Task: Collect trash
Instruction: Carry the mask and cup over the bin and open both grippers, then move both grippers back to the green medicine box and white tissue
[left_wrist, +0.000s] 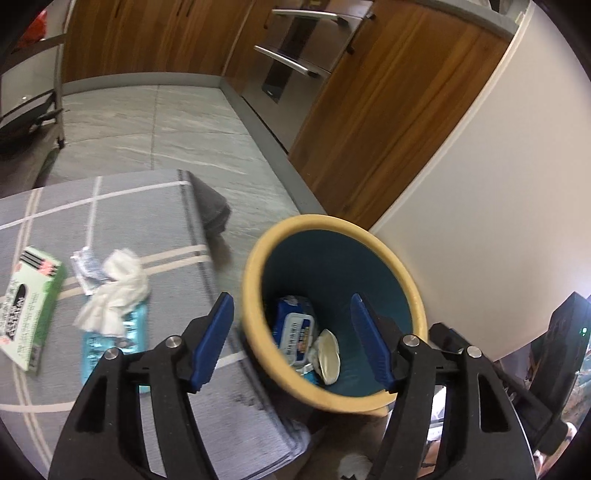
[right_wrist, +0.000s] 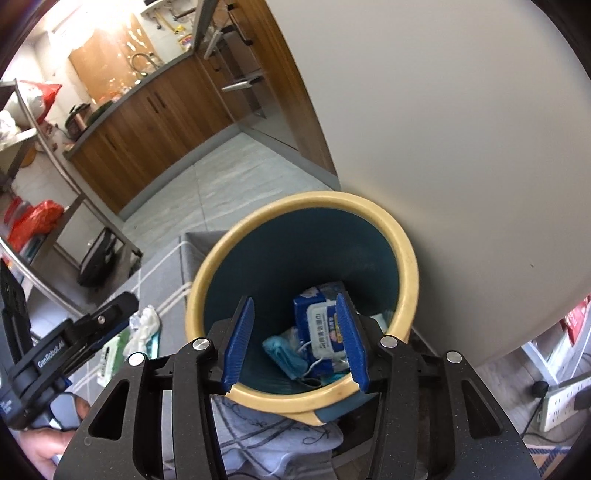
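A teal bin with a yellow rim (left_wrist: 399, 258) (right_wrist: 402, 236) stands beside the grey table. Inside lie a blue wet-wipe pack (left_wrist: 293, 330) (right_wrist: 321, 325), a crumpled white scrap (left_wrist: 328, 354) and a light blue wrapper (right_wrist: 284, 352). My left gripper (left_wrist: 291, 317) is open and empty, straddling the bin's near-left rim. My right gripper (right_wrist: 295, 321) is open and empty, hovering over the bin's mouth. On the table lie a crumpled white tissue (left_wrist: 114, 291), a light blue packet (left_wrist: 110, 339), a small silver wrapper (left_wrist: 86, 267) and a green-and-white box (left_wrist: 29, 310).
A grey checked cloth (left_wrist: 122, 214) covers the table. A white wall (left_wrist: 498, 203) stands right behind the bin. Wooden cabinets (left_wrist: 388, 110) and an oven (left_wrist: 295, 66) line the far side. A metal rack (right_wrist: 55, 184) stands at left. A power strip (right_wrist: 561, 402) lies on the floor at right.
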